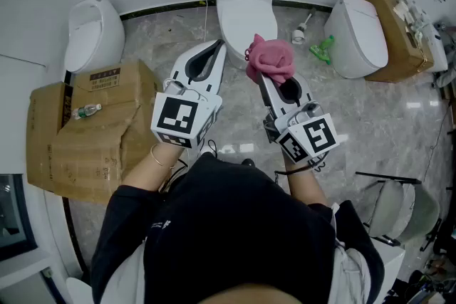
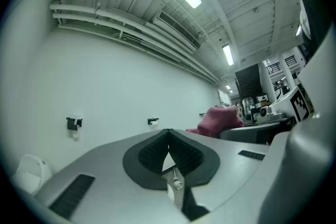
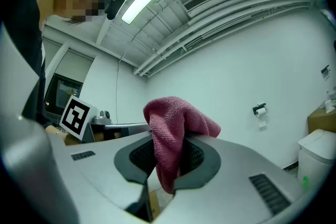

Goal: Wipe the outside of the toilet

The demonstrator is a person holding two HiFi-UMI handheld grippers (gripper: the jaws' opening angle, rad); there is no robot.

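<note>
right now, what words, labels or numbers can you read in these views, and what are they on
No text can be read for certain.
Label on the cardboard box at the head view's left: print too small to read.
Sticker on the tank of the toilet: blurred.
Label on the bottle: too small.
Square markers: black-and-white patterns only, no letters.
</note>
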